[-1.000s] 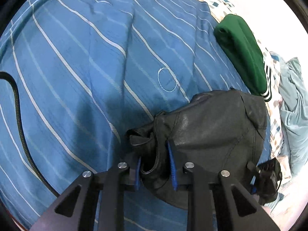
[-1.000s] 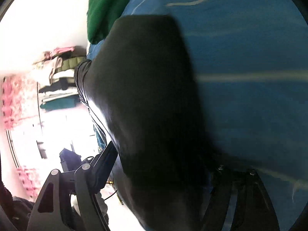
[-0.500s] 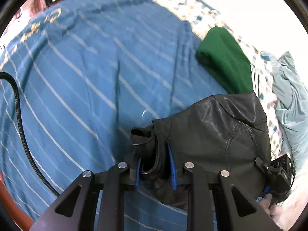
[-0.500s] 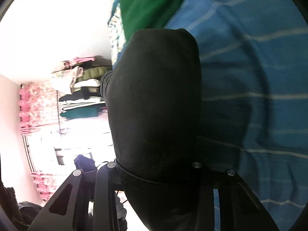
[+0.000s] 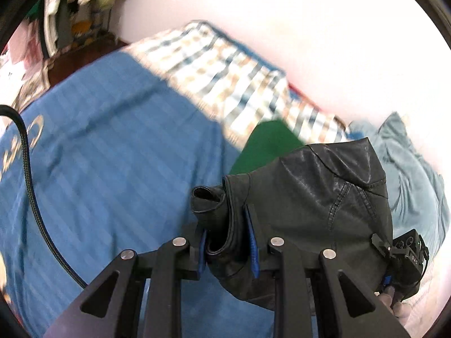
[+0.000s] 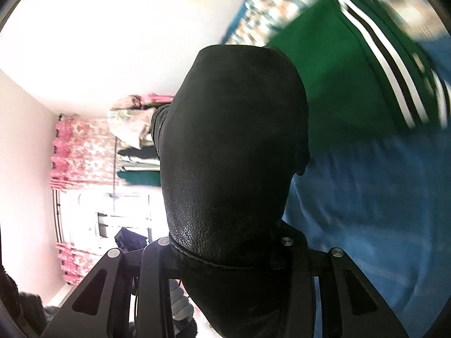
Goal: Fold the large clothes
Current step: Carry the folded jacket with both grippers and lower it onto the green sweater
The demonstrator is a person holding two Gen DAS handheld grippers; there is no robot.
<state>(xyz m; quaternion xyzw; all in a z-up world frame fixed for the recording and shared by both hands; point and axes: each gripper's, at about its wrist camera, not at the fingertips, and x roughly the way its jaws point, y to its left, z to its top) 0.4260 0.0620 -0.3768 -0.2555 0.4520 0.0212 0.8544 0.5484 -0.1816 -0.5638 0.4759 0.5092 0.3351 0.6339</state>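
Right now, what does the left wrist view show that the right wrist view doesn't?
Only the left wrist view shows the left tool clamped on a bunched edge of the black leather jacket, a braided cable and the light blue pillow. Only the right wrist view shows the right tool gripping the jacket, pink curtains and hanging clothes. Both show the jacket, the green garment and the blue bedspread.

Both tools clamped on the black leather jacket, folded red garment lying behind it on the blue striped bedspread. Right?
Only the colour is off: the folded garment is green, not red, as the right wrist view shows. Both the left tool and right tool do clamp the black leather jacket over the blue striped bedspread.
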